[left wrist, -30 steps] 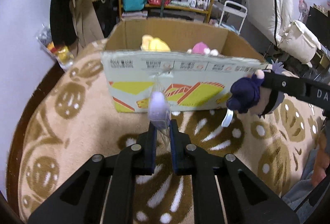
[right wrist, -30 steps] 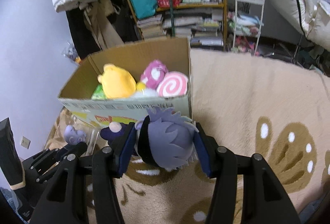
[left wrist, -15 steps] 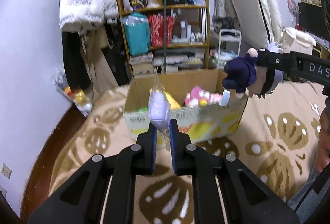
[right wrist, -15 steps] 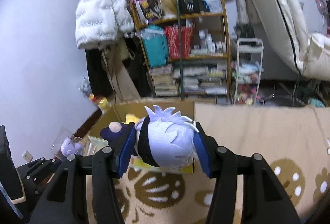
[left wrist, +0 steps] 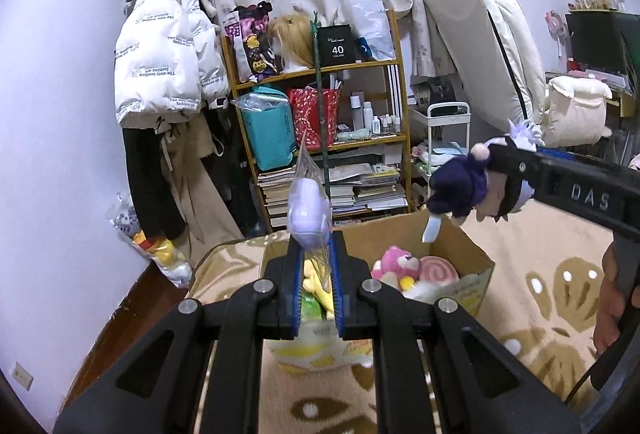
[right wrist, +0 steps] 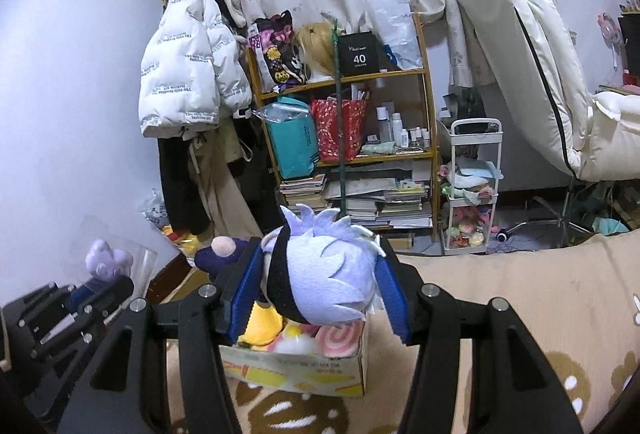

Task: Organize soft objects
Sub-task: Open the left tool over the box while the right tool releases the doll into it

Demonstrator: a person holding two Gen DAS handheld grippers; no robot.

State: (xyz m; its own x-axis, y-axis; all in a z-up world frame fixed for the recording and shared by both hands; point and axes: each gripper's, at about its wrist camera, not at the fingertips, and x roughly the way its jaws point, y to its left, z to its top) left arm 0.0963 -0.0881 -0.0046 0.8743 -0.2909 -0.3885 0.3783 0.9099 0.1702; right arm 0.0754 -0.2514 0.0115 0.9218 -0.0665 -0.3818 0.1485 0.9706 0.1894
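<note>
Holding 2 soft toys above the open cardboard box [left wrist: 472, 254], the person was at the step just before the drop. The left gripper [left wrist: 316, 274] was closed tight on the clear plastic bag [left wrist: 310, 218] with a small purple plush inside; the bag stood up from the jaws in the middle of the left wrist frame. The right gripper [right wrist: 316, 286] clamped the head of the white-haired doll [right wrist: 324, 274], whose dark body stuck out to the left of the jaws. The box sat on the beige patterned rug [right wrist: 520, 294], low in the center of both frames, and it already held a yellow plush [right wrist: 262, 326], a pink plush [left wrist: 396, 262] and a pink swirl cushion [left wrist: 438, 270].

To do it well, I think each toy should be brought fully over the opening before the jaws let go. The free space looked to be near the right wall of the box, so the doll should go there. The slippery bag may slide off the pile, so a low release would be safer.
</note>
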